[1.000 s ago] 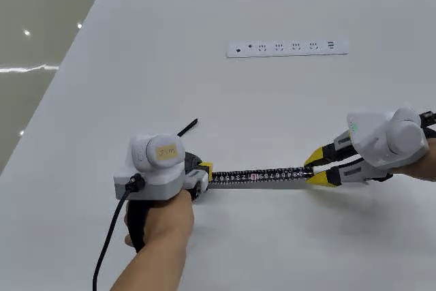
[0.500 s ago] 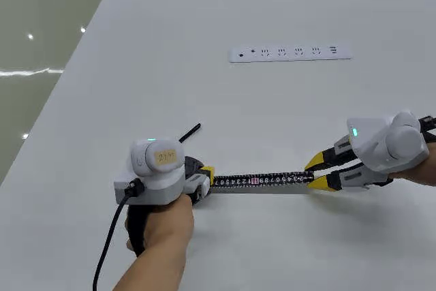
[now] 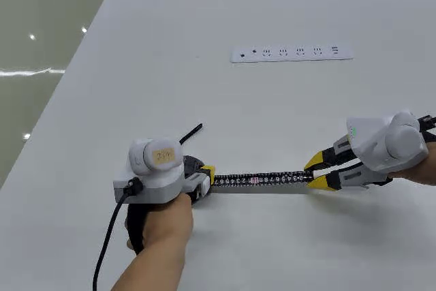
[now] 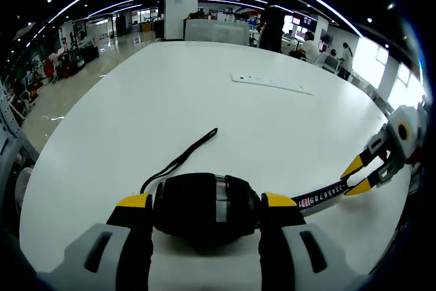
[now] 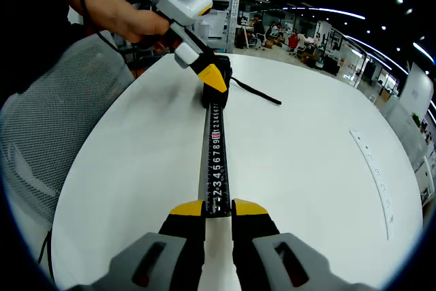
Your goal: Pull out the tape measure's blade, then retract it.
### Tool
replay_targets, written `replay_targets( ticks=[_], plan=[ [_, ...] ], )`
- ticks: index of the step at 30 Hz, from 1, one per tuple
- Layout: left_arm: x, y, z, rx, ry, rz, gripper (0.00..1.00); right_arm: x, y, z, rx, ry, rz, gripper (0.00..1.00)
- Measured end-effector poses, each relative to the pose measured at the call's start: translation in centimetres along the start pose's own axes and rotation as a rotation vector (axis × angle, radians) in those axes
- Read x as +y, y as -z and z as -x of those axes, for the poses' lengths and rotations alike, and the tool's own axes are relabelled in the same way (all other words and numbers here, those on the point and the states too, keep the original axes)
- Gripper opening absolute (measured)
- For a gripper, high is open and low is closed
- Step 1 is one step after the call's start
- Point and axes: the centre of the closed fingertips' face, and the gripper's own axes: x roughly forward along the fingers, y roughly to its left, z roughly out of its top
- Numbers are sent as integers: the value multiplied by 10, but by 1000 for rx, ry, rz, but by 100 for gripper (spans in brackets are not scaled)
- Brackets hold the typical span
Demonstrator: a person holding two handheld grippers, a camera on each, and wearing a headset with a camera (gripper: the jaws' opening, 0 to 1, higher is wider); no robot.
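Tabletop (image 3: 286,114), lower frame: left gripper (image 4: 206,201) fingers (image 4: 133,236) clench the tape measure (image 4: 197,216); right gripper (image 5: 218,207) fingers (image 5: 184,230) grasp the blade (image 5: 215,148) tip. Blade extent is unchanged over the last second; we judge pull-out finished, retraction next.

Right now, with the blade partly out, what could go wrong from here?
1. The right gripper pinches just the tip of the blade; a slip would likely let it whip back into the tape measure.
2. The left gripper clamps the tape measure by its rounded sides, so a hard pull may twist it loose.
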Motion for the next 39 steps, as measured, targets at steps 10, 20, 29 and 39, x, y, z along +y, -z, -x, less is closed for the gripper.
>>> replay_targets(
  ticks=[10, 20, 29, 39],
  plan=[
    [-1, 0, 0, 0, 3, 0, 59, 0, -3, -1, -1, -1, 2, 14],
    [1, 0, 1, 0, 4, 0, 59, 1, -6, -3, -4, -1, 3, 14],
    [0, 0, 1, 0, 6, 3, 59, -1, -5, -4, -5, -1, 5, 14],
    [0, 0, 3, -2, 6, 5, 59, 0, -8, -7, -7, -5, 5, 14]
  ],
)
